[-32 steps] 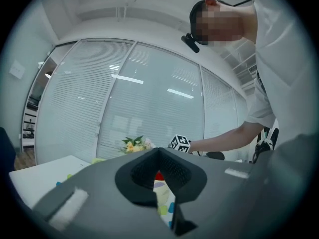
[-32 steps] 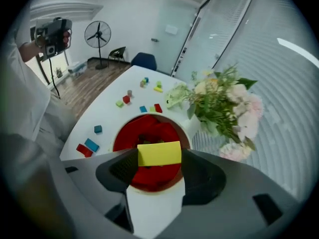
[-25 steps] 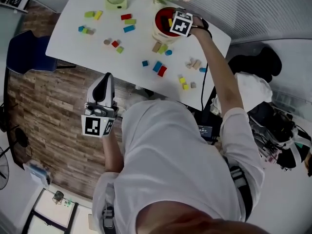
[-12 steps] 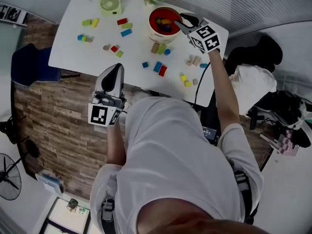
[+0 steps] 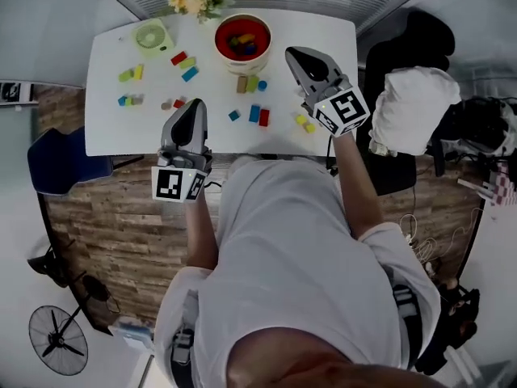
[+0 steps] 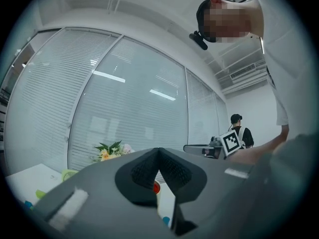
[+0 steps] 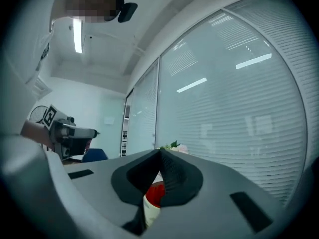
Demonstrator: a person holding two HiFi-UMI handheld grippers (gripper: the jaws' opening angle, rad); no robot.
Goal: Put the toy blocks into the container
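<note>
While blocks (image 5: 258, 115) lie loose on the counter (image 5: 113, 128), place: mid frame, between both tools.
Right tool (image 5: 295, 55): just closed, empty, right of bowl (image 5: 240, 65).
Left tool (image 5: 192, 103): closed, empty, lower left of bowl.

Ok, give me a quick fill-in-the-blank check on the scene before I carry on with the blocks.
1. The left gripper and right gripper both have jaws that are ____, holding nothing.
2. The container is ____ on the inside.
3. Many toy blocks lie loose on the table, ____ the container.
4. The small round fan is ____.

Missing words: shut; red; outside; green
</note>
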